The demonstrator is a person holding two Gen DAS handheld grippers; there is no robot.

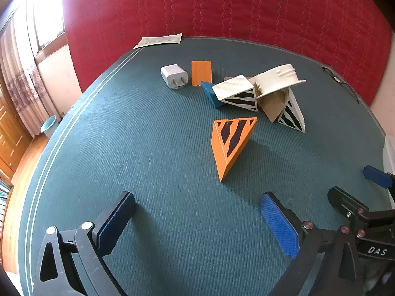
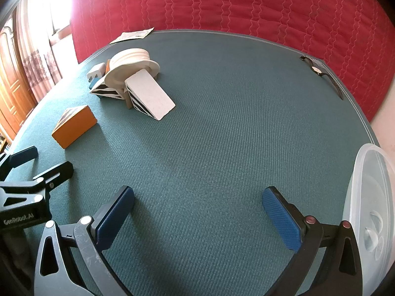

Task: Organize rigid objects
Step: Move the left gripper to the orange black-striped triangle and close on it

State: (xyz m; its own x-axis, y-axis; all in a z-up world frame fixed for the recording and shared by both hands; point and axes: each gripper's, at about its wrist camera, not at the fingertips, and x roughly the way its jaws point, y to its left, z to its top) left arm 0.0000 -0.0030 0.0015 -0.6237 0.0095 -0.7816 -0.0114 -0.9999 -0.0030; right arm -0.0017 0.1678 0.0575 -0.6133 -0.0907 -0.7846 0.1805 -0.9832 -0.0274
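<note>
Both tongs, left tongs (image 1: 197,218) and right tongs (image 2: 198,212), gape empty; orange striped wooden wedge (image 1: 230,143), white plastic charger (image 1: 174,76), piled blocks unsorted; clear plastic tub (image 2: 370,212) empty; nothing done.

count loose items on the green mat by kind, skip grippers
Wedge blocks: 5, orange striped, two white striped, blue, tan
Orange flat block: 1
White charger plug: 1
White threaded lid: 1
Paper sheet: 1
Wristwatch: 1
Clear plastic container: 1
Total: 11

- Teal ribbed table (image 1: 123,123) with pale edge stripes
- Orange wedge (image 1: 230,143) with black stripes
- White wedges (image 1: 243,96) with black zebra stripes
- Plain orange card (image 1: 201,72)
- White charger (image 1: 172,75)
- Blue block (image 1: 209,93)
- Cream lid (image 1: 279,79)
- Red quilted cover (image 1: 222,7)
</note>
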